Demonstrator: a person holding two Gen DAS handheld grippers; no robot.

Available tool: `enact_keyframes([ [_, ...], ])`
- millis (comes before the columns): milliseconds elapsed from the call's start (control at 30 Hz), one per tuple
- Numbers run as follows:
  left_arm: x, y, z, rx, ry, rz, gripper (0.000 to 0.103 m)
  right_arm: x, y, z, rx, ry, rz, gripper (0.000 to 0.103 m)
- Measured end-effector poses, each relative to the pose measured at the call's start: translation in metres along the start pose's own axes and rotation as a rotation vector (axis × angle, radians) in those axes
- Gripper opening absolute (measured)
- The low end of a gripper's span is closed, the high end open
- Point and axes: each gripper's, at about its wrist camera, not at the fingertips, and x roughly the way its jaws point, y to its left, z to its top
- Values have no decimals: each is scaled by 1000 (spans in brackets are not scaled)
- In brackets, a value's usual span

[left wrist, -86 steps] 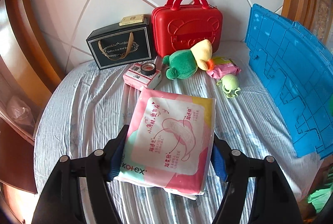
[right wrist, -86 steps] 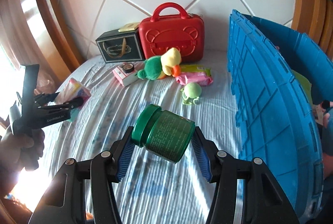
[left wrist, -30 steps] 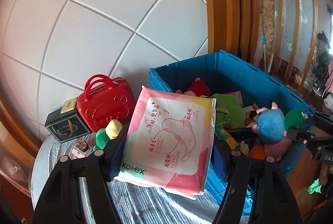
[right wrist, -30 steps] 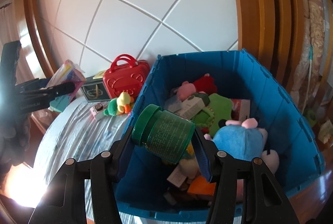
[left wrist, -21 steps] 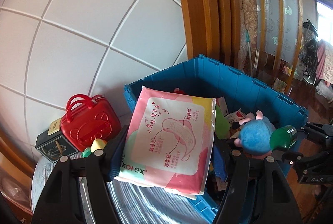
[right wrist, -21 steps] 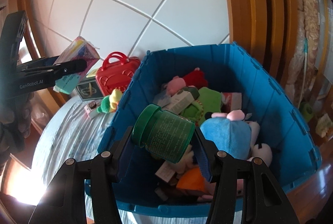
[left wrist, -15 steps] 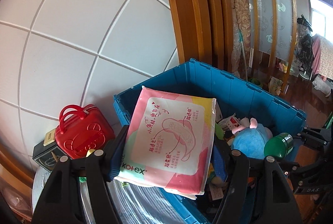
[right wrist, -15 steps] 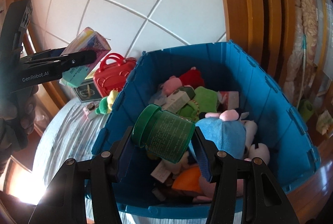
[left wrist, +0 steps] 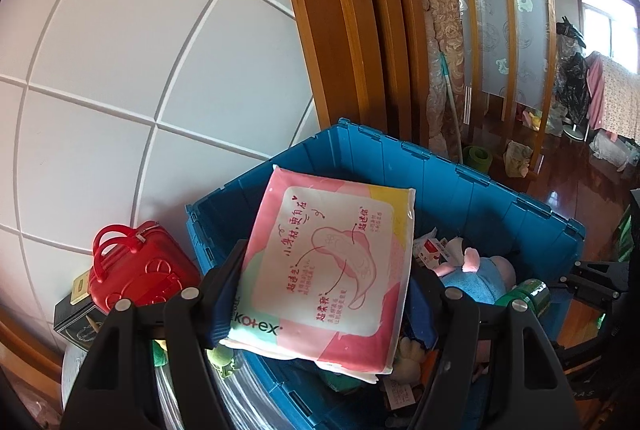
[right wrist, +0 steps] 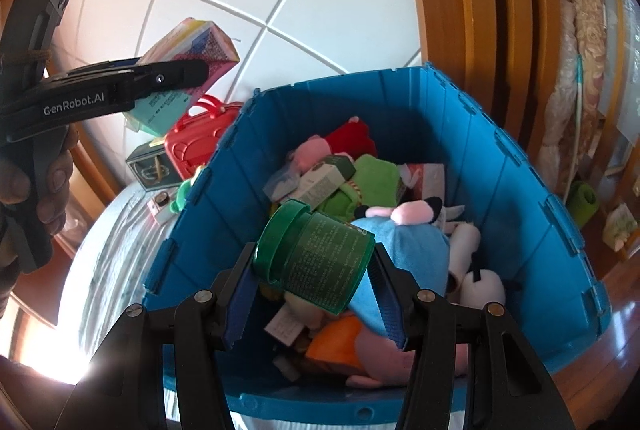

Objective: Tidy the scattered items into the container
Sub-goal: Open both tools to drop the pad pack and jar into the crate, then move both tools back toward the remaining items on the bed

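Right gripper (right wrist: 316, 272) clamps the green jar (right wrist: 316, 262) directly above the blue crate (right wrist: 520, 186), while left gripper (left wrist: 320, 294), clutching the pink pack (left wrist: 332, 262), hangs over its lower-left rim.

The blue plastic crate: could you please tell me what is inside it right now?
The blue plastic crate holds a blue plush toy, a green plush and small cartons; lower layers are covered.

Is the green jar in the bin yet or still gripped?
Gripped, not in. The right gripper clamps the green jar on its side, lid on, above the blue bin and its plush toys.
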Motion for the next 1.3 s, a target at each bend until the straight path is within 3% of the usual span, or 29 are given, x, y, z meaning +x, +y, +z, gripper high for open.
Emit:
enact_keyframes([
  [233,4,0,7,-33,-14,-9,72,1,-3,3,1,-2,13,54],
  [300,5,6,8,-86,-6,-17,97,-4,-1,4,-9,-28,11,58],
  [367,3,14,7,-129,-13,-18,103,-8,0,5,-10,-57,10,102],
  [800,-8,64,-47,-200,58,75,103,6,22,8,-43,-41,23,103],
  [1067,-25,118,-101,-272,93,150,103,21,79,14,-135,-32,62,103],
  [1300,-41,193,-167,-320,141,255,103,45,148,16,-211,-18,101,103],
])
